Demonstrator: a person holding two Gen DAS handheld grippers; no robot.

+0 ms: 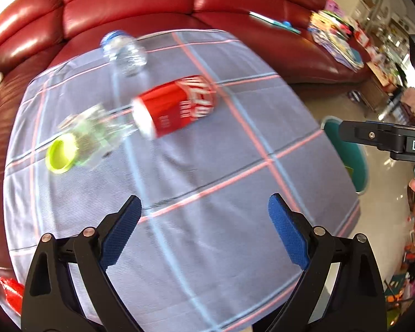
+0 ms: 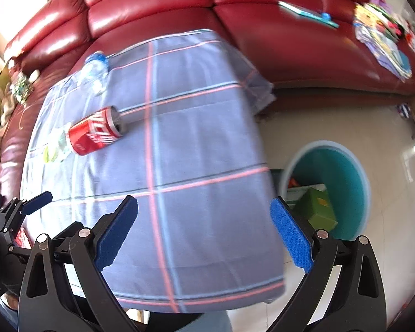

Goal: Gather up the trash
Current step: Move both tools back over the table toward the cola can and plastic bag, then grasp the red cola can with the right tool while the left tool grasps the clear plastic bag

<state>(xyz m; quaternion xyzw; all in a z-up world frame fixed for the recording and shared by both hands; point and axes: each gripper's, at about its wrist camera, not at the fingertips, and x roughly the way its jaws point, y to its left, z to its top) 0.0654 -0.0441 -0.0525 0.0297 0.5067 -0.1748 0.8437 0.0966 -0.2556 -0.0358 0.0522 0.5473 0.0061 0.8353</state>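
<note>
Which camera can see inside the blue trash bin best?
The right wrist view. It looks down into the teal trash bin on the floor beside the table and shows a green box already inside. The left wrist view catches only a sliver of the bin's side, behind the other gripper.

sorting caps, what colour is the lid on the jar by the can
Yellow-green lid, clearest in the left wrist view.

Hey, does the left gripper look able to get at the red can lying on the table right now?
Probably yes. The left gripper is open and empty, and only bare tablecloth lies between it and the red can. The green-capped bottle seems to touch the can's near end.
</note>
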